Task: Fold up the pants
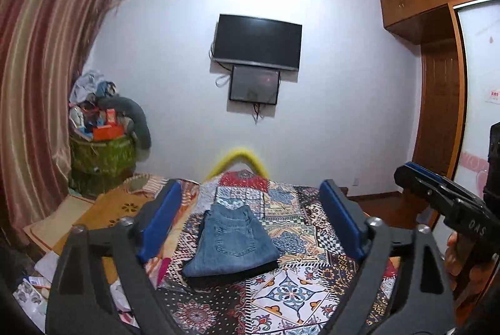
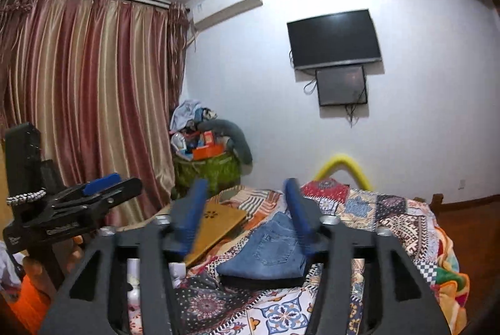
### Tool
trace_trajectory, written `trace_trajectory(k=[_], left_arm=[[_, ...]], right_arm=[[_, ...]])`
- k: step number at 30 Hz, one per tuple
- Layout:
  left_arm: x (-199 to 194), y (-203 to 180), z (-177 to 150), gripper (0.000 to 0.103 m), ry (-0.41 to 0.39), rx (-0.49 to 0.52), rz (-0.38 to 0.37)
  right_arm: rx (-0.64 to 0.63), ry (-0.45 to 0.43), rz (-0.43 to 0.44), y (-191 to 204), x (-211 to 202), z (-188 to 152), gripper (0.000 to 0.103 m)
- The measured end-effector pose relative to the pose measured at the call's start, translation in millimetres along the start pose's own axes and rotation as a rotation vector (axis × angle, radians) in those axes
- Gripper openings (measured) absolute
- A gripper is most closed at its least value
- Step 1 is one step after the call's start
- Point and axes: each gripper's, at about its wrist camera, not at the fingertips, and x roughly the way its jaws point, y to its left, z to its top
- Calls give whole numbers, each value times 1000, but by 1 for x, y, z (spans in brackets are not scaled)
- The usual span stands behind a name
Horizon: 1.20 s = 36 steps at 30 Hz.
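left claw (image 1: 250, 222) gapes wide and empty above the bed (image 1: 312, 281); right claw (image 2: 247, 216) too. folded jeans (image 1: 231, 244) lie ahead, lengthwise away, nearer the left claw.

Blue jeans (image 1: 229, 241) — multicoloured patchwork bedspread (image 1: 300, 281)

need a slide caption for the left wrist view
Open left gripper raised above folded jeans lying on the patchwork bedspread.
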Motion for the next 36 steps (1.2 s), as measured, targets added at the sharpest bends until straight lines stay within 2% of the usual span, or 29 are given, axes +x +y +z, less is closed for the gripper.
trace_trajectory(k=[2,7,36], left_arm=[[-8,-1,-3,103,-10,4,12],[-11,0,-8,103,12,-4,19],[-13,-13,-24,103,22,42,19]], right_arm=[[-6,-6,-21,4,-1,-2,75],[-5,-12,-59,8,-2,-3,103],[25,19,-90,0,-16,-16,103]])
